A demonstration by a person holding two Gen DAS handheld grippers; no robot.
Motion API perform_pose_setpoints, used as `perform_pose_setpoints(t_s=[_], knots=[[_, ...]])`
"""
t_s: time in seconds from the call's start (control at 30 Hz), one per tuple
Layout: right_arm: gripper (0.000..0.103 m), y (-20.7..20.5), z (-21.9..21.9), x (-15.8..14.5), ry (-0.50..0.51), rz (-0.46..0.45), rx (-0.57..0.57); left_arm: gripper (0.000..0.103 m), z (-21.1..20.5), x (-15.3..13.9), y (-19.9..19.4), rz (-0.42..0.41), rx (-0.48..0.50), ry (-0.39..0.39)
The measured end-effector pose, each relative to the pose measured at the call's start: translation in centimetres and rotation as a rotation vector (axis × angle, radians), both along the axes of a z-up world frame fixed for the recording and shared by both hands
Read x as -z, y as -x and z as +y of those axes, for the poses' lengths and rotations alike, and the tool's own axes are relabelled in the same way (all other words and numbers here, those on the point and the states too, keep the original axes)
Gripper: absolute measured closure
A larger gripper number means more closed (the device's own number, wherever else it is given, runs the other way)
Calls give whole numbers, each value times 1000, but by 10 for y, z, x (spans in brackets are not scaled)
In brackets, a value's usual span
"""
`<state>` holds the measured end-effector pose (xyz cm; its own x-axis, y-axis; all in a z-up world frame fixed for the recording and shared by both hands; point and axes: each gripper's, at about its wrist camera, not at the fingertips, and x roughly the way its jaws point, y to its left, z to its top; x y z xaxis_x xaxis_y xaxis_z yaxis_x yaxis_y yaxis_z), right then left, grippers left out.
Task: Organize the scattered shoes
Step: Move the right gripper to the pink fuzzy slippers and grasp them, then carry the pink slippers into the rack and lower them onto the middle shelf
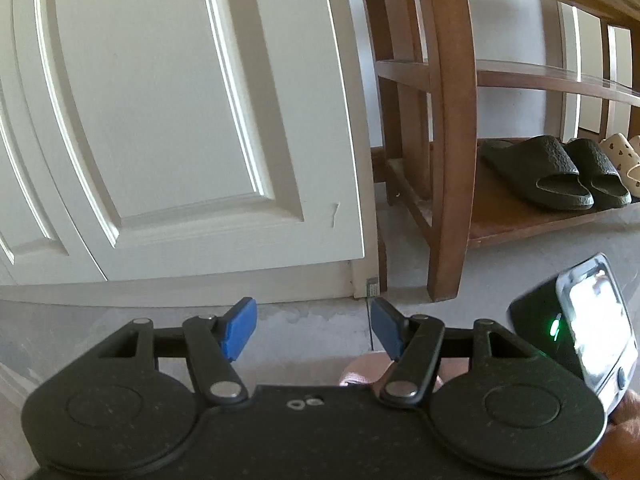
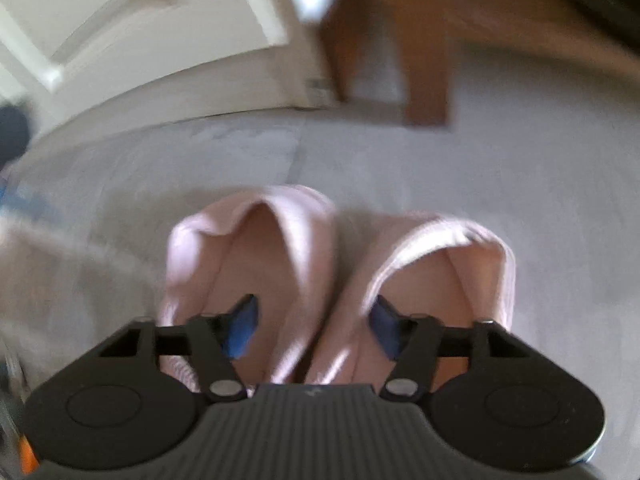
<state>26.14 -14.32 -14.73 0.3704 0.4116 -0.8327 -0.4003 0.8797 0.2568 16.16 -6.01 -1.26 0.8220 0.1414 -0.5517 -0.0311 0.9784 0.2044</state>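
Jaws of the right gripper (image 2: 313, 328) stand apart, clamping nothing, one pad over each of the pink slippers (image 2: 276, 248); the pair lies side by side on the grey floor (image 2: 520, 168), toes toward the wooden shoe rack (image 1: 448, 120); left gripper (image 1: 314, 328) likewise spread and empty, facing the white door (image 1: 160, 100). Slippers look soft, light and easily crushed; the adjoining inner walls, pinched together, probably offer one firm hold; fabric may sag or slip. Dark sandals (image 1: 540, 172) already occupy the lowest shelf.
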Motion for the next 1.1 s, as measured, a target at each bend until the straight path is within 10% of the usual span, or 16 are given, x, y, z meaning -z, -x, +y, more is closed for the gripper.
perform_pose_setpoints(t_s=[0.17, 0.43, 1.1], knots=[[87, 25, -30, -20, 4, -193, -236, 40, -11, -7, 9, -34, 42, -33], [91, 79, -117, -75, -132, -446, -301, 40, -36, -31, 16, -101, 86, -26], [93, 53, -330, -223, -228, -791, 315, 40, -135, -78, 5, -228, 261, 68]])
